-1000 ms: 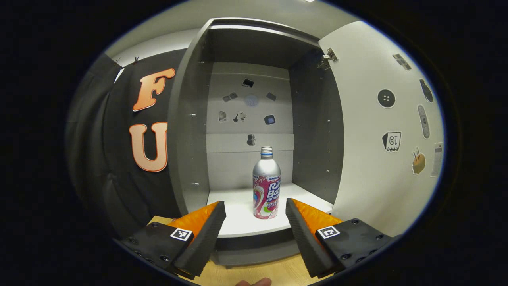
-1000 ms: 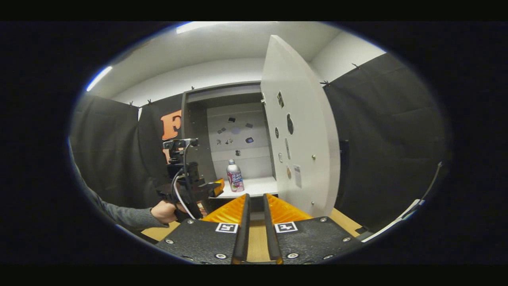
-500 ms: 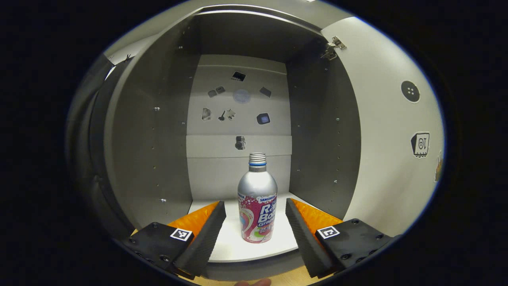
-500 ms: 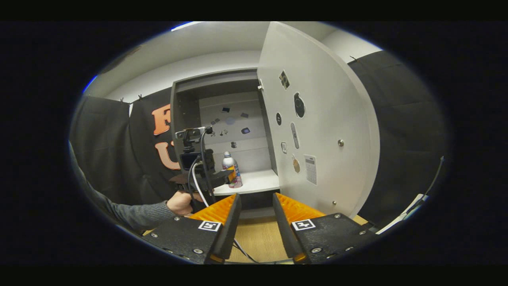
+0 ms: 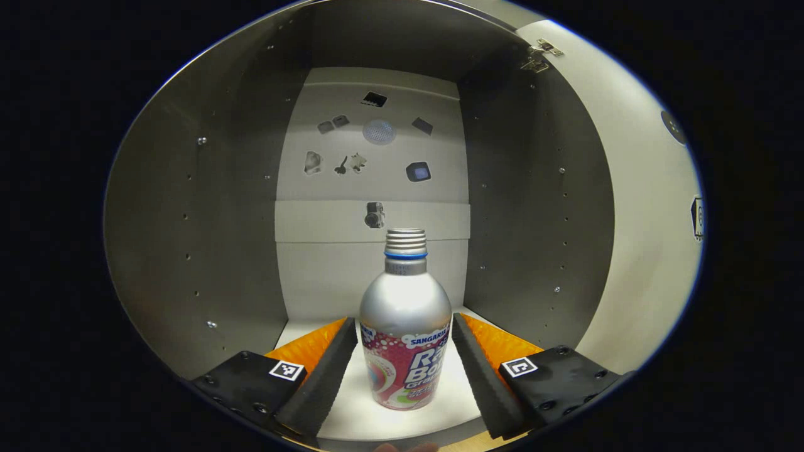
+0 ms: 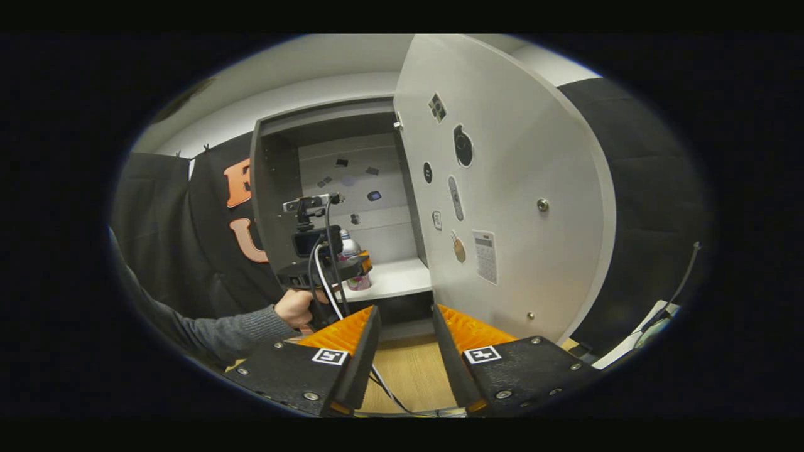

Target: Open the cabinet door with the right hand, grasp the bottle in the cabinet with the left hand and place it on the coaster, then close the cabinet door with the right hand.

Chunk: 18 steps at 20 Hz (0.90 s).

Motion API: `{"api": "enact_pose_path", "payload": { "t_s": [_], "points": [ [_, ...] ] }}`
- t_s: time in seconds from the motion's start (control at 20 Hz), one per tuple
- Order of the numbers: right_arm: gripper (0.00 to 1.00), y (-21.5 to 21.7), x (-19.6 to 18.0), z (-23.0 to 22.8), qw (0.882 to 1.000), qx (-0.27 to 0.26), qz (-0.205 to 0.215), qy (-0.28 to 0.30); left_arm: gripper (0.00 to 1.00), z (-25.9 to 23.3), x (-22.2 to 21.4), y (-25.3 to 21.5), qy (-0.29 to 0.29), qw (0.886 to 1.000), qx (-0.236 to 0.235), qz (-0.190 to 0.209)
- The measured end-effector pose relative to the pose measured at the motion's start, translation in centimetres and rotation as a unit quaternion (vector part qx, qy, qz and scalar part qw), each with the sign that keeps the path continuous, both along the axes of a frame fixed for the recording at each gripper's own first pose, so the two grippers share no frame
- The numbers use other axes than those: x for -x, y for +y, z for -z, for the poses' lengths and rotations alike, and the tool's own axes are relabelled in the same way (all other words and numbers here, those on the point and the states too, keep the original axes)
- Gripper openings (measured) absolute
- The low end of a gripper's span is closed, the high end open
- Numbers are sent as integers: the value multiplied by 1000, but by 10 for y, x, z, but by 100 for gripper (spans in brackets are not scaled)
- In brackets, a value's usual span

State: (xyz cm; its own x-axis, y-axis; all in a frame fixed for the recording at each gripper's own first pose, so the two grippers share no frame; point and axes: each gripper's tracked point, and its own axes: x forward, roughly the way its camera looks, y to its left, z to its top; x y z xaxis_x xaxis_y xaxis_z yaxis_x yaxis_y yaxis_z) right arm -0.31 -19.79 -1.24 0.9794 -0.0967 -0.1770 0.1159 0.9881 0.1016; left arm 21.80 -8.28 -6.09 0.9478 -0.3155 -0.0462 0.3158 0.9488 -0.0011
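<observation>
The bottle point(image 5: 406, 326) stands upright near the front of the cabinet shelf point(image 5: 352, 417), between the fingers of the left tongs point(image 5: 405, 364), which are spread and not yet pressing it. The door point(image 6: 502, 188) is already swung wide, so opening is done; gripping, carrying to the coaster and closing remain. The right tongs point(image 6: 405, 351) hang parted and empty over the counter point(image 6: 408, 376), near the door's free edge. The cabinet walls point(image 5: 207, 238) leave room on both sides for a straight pull out.

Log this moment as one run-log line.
door open | left gripper open, straddling upright bottle | right gripper open, empty
</observation>
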Motion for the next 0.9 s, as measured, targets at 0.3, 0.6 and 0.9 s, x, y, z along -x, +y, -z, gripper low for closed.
{"api": "enact_pose_path", "payload": {
  "t_s": [0.3, 0.6, 0.9],
  "points": [
    [53, 1, 3, 6, 1000, -2, -3, 5, 86, -7, 18, 11, -9, 1000, 3, -6],
    [53, 8, 20, 12, 1000, -2, -18, 8, 84, -22, 77, 40, -32, 999, 4, -5],
    [53, 21, 46, 21, 999, -7, -45, 13, 84, -4, 158, 87, -42, 999, -19, -19]
  ]
}}
